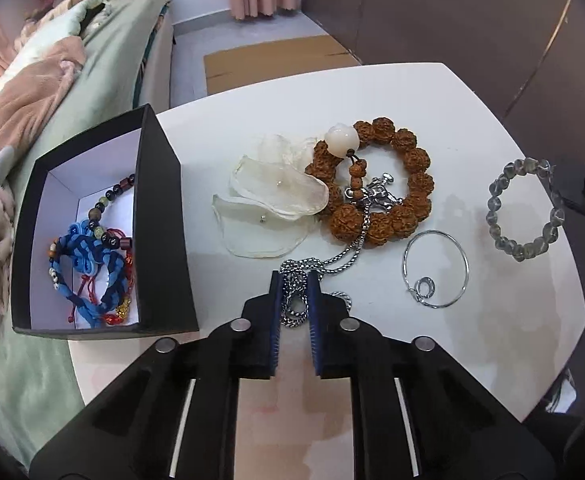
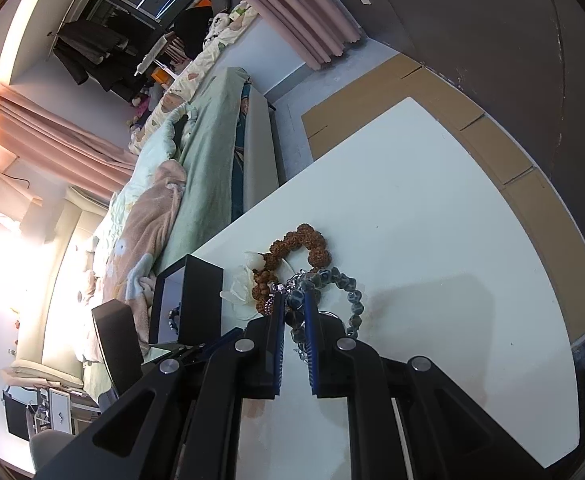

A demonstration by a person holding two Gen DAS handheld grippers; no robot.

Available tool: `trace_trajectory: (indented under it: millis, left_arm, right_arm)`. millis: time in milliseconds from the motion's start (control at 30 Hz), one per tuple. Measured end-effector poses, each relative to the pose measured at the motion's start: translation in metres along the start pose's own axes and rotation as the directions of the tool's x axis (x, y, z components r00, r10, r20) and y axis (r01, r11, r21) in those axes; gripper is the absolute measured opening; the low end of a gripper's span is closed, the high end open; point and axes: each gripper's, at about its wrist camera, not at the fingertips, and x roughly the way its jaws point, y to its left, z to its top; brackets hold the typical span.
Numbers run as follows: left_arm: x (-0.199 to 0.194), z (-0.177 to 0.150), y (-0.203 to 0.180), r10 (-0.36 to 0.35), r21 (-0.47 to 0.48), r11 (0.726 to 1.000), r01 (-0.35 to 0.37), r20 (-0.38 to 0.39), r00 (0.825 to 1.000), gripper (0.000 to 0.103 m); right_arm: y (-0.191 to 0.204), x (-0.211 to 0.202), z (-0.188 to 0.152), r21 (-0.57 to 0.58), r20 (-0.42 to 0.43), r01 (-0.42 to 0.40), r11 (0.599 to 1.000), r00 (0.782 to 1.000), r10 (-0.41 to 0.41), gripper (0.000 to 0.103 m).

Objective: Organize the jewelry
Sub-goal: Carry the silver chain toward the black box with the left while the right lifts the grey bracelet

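My left gripper point(image 1: 295, 280) points down at the white table point(image 1: 412, 92) and is shut on a bunched silver chain necklace point(image 1: 348, 252). The chain runs up to its pendant point(image 1: 380, 196), which lies inside a brown knobbly bead bracelet point(image 1: 418, 158). A black box point(image 1: 160, 216) stands at the left with several cord and bead bracelets point(image 1: 92, 264) inside. My right gripper point(image 2: 294, 296) is shut on a grey bead bracelet point(image 2: 352, 292), which also shows at the table's right edge point(image 1: 494, 202).
Clear plastic pouches point(image 1: 268, 208) lie between the box and the brown bracelet. A thin silver hoop with a small ring point(image 1: 436, 268) rests right of the chain. A bed with blankets point(image 1: 52, 80) runs along the table's left side. Flat cardboard point(image 1: 272, 60) lies on the floor beyond.
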Motion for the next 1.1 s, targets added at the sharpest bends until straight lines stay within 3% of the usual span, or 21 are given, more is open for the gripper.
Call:
trace_trajectory:
  millis: [33,233,433,733,1100]
  left_arm:
    - [-0.004,0.0,0.001,-0.019,-0.001,1.0,0.019,0.003,1.0,0.006]
    - [-0.031,0.006,0.005,-0.078,-0.021,0.997,0.079,0.044,0.996,0.005]
    - [-0.079,0.019,0.011,-0.113,-0.028,0.993,0.118,0.135,0.984,0.005]
    - [-0.152,0.035,0.016,-0.131,-0.004,0.991,0.137,0.27,0.954,0.005]
    - [-0.234,0.055,0.022,-0.133,0.025,0.991,0.135,0.416,0.9,0.005]
  right_arm:
    - [0.0,0.0,0.0,-0.001,0.0,-0.002,1.0,1.0,0.002,0.01]
    - [0.002,-0.001,-0.001,-0.005,0.004,-0.016,1.0,1.0,0.016,0.01]
    - [0.007,-0.003,-0.002,-0.013,0.014,-0.047,0.999,0.999,0.047,0.01]
    - [0.021,-0.008,-0.001,-0.037,0.043,-0.087,0.995,0.995,0.089,0.01]
    - [0.046,-0.011,0.005,-0.092,0.066,-0.138,0.986,0.987,0.144,0.01]
